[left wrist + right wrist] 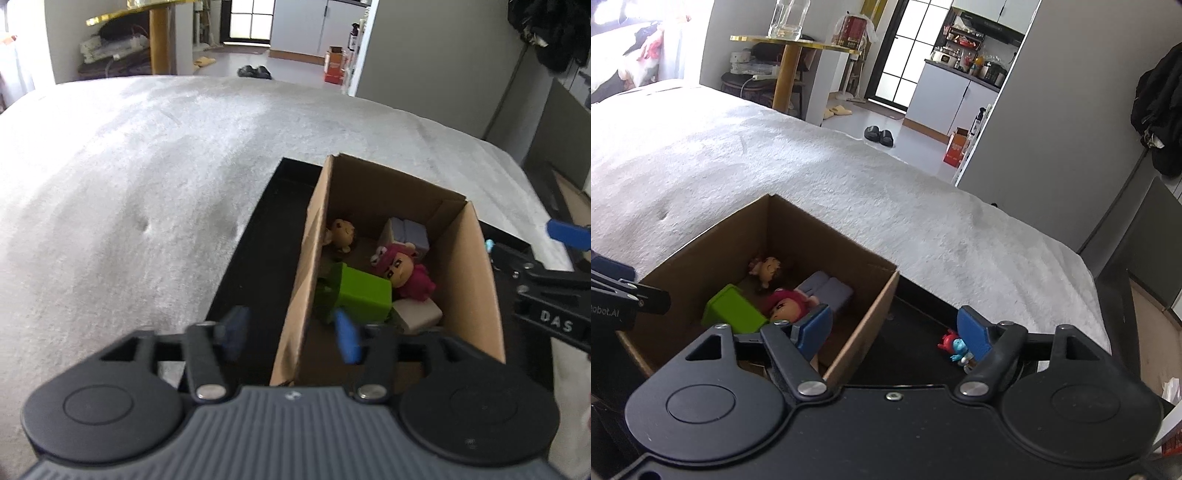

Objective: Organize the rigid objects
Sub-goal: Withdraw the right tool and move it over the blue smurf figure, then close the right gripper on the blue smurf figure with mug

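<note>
An open cardboard box (476, 258) (864, 325) stands on a black tray (258, 236) (916, 332) on the bed. Inside lie a green block (360, 295) (733, 314), a pink-haired doll (404, 273) (785, 306), a small tan figure (343, 234) (766, 269), a grey-lilac box (408, 232) (827, 290) and a white block (419, 314). A small red and blue figure (955, 347) lies on the tray right of the box. My left gripper (291, 332) is open and empty over the box's left wall. My right gripper (894, 328) is open and empty, straddling the box's right wall.
The white fuzzy bed cover (129, 184) (812, 166) spreads left and beyond the tray. Past the bed are a gold-topped side table (790, 48), black slippers (879, 134) on the floor, an orange carton (956, 146) and a grey wall (1052, 110).
</note>
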A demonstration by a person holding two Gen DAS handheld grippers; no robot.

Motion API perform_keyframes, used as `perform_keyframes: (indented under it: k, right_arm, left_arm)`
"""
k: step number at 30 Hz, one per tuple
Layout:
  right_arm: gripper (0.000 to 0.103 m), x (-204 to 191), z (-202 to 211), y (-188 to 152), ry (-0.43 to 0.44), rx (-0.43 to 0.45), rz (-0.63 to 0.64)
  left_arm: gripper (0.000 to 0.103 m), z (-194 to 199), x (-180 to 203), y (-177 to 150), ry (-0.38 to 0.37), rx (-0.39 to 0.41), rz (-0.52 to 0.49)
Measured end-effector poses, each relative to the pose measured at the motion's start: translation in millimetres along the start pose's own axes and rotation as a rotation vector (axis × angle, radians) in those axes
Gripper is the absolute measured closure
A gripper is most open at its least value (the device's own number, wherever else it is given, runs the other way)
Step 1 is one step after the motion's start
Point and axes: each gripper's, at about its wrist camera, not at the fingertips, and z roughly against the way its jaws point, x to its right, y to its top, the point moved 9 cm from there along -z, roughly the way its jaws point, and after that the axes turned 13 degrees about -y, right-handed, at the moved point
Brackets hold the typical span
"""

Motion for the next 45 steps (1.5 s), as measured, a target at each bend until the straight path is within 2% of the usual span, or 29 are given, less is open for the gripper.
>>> perform_keyframes:
  k: [2,7,14,27,30,33,35,38,41,45]
  right_arm:
    - [0.026,6.6,-2.2,-2.7,0.003,0.005,-0.016]
    - [0.026,20.4,-10.7,-17.6,0.015,-0.007,-0.080]
    - [0.019,36.8,-22.4,-35.4,0.031,-0.014,-0.148]
    - [0.020,70.0,-63.7,-75.0,0.034,-0.076,-0.279]
    - [0.023,76.9,-75.6,-79.8,0.035,-0.090,-0.313]
    - [0.031,79.0,-86.8,-83.2,0.047,-0.103,-0.342]
    - [0.045,78.5,-95.6,-86.1,0.054,-0.113,-0.351]
    - [0.058,76.3,-106.1,-91.1,0.062,-0.135,-0.359]
    - [0.063,73.8,-113.8,-95.9,0.061,-0.147,-0.356]
    - [0.061,72.4,-124.6,-98.2,0.061,-0.160,-0.356]
  left_arm:
    - [0.031,3.1,3.9,2.3,0.027,0.013,-0.016]
    - [0.025,6.2,14.7,7.4,0.079,0.027,-0.058]
    - [0.023,4.2,34.0,9.0,0.140,0.022,-0.120]
    - [0.021,-11.2,65.4,10.3,0.221,0.004,-0.207]
    - [0.021,-15.5,68.8,10.0,0.235,-0.001,-0.216]
    - [0.021,-19.2,72.4,10.4,0.247,-0.002,-0.223]
    - [0.021,-21.0,73.6,9.6,0.250,-0.005,-0.229]
    - [0.021,-24.8,74.5,9.0,0.255,-0.010,-0.236]
    - [0.021,-28.0,74.8,8.2,0.259,-0.016,-0.237]
    - [0.020,-30.6,72.8,9.2,0.268,-0.016,-0.241]
